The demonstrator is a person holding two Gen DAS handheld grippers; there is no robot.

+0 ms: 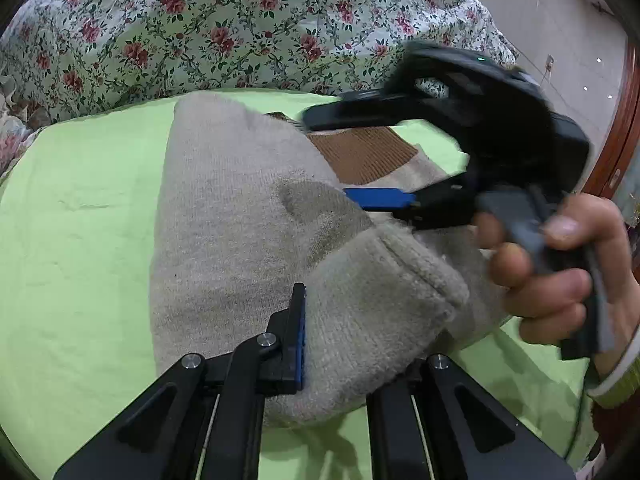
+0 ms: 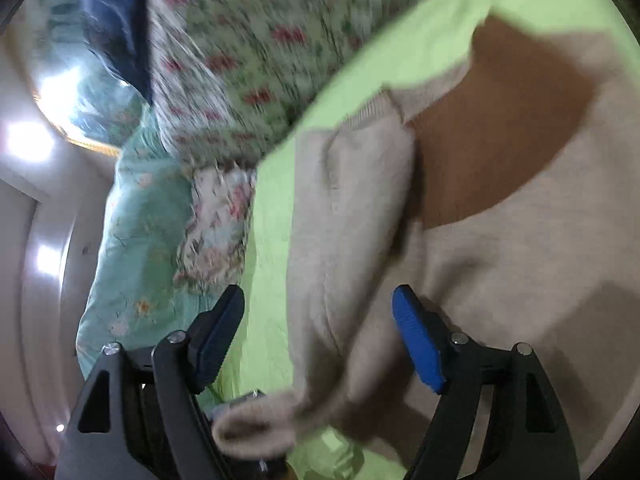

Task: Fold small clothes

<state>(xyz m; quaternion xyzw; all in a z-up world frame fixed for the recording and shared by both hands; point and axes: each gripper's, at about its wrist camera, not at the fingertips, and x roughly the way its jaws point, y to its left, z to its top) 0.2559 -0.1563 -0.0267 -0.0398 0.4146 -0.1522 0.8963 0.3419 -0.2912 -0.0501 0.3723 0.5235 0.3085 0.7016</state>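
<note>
A beige knit sweater [image 1: 240, 220] with a brown collar patch [image 1: 360, 156] lies on the green sheet [image 1: 80, 240]. My left gripper [image 1: 310, 320] is shut on a raised fold of the sweater near a cuff. One black finger with a blue pad [image 1: 298, 336] shows; the other is hidden under the cloth. A hand [image 1: 560, 272] holds my right gripper [image 1: 328, 158] over the collar, jaws apart. The blurred right wrist view shows the right gripper [image 2: 320, 320] open, with a beige sleeve [image 2: 340, 240] running between its pads untouched and the brown patch [image 2: 500, 120] beyond.
A floral quilt [image 1: 200, 20] is heaped behind the sheet. A teal floral cover [image 2: 132, 240] lies beside it in the right wrist view. A wooden door frame [image 1: 624, 120] stands at the far right.
</note>
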